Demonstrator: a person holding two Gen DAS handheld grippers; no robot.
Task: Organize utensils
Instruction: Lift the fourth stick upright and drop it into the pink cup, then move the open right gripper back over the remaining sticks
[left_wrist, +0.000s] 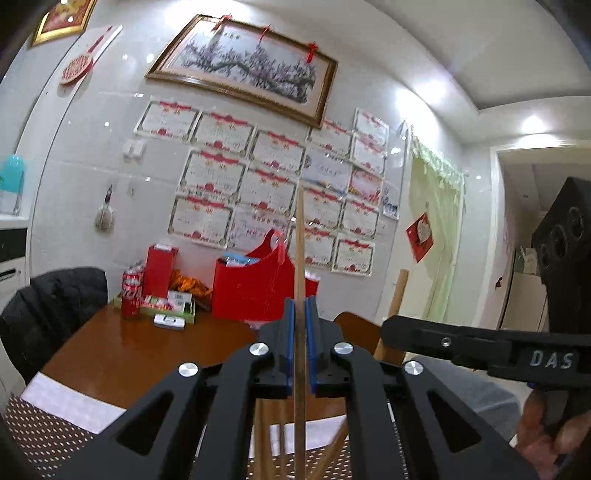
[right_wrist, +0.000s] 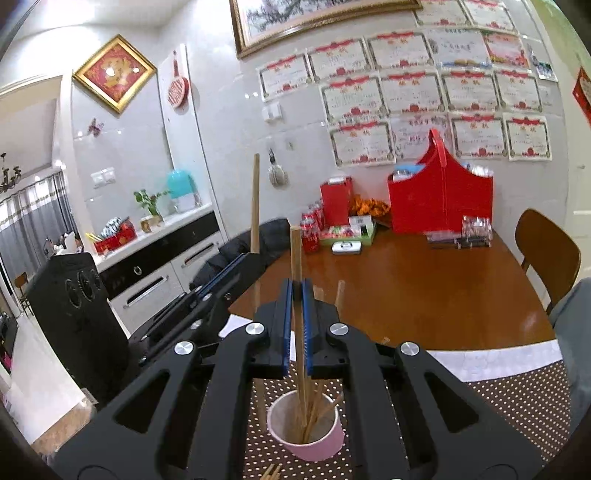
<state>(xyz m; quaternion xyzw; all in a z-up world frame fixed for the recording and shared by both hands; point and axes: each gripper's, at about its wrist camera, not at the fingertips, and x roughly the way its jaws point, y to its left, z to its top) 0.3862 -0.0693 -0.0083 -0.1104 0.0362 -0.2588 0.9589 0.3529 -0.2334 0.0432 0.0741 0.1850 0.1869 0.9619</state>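
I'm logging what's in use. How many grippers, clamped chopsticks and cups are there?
Grippers: 2, the left gripper and the right gripper
Clamped chopsticks: 2, the left chopstick and the right chopstick
Cups: 1, the pink cup
Total: 5
The bunched chopsticks inside the cup overlap too much to count.

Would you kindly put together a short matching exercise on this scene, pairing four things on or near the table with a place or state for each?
Things
1. left gripper
2. pink cup
3. red bag
4. cola cans

Places or states
A. on the dotted mat, several chopsticks standing in it
B. against the wall at the table's far side, handle up
C. shut on one upright chopstick
D. left of the red bag, by a green tray

Pairs: 1-C, 2-A, 3-B, 4-D
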